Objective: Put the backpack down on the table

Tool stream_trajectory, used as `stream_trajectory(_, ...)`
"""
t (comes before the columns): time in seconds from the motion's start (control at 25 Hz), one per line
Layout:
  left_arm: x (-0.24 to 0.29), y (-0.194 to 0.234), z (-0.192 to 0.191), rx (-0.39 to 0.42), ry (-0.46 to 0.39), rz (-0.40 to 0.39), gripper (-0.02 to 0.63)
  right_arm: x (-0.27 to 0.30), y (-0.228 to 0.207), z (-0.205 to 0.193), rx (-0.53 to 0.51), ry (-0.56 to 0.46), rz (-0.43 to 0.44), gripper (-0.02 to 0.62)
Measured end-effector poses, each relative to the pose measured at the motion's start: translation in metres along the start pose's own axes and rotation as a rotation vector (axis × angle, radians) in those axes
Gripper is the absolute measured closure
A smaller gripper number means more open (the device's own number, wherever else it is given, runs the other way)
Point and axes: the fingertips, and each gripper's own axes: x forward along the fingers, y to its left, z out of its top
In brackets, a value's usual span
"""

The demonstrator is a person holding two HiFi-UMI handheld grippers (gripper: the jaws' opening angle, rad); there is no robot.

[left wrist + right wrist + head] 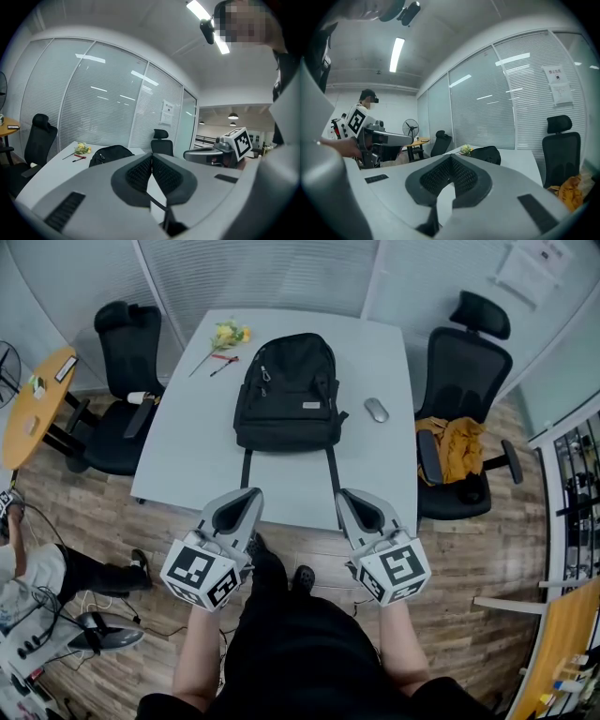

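Note:
A black backpack [286, 395] lies flat on the white table [183, 451], its two shoulder straps hanging over the near edge. My left gripper [251, 493] is shut on the left strap [246, 470], and my right gripper [345, 495] is shut on the right strap [333, 470]. In the left gripper view the left gripper [151, 157] has its pads together, a thin dark strap runs down behind them, and the backpack [110, 153] lies beyond. The right gripper view shows the right gripper [450, 158] closed the same way, with the backpack [485, 153] ahead.
On the table lie yellow flowers [228, 334], a red pen [223, 358] and a grey mouse [376, 410]. Black office chairs stand at the left [127, 390] and the right [464, 381], the right one holding an orange cloth [455, 446]. A round wooden table [33, 404] and another person [28, 577] are at far left.

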Motion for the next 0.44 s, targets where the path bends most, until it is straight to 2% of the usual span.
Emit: stream_trajectory(0.44,0.002,-0.0012,0.0012,-0.002,0.006,0.001,0.608,-0.0006,-0.0025,0.0002,-0.002,0.007,0.004,0.586)
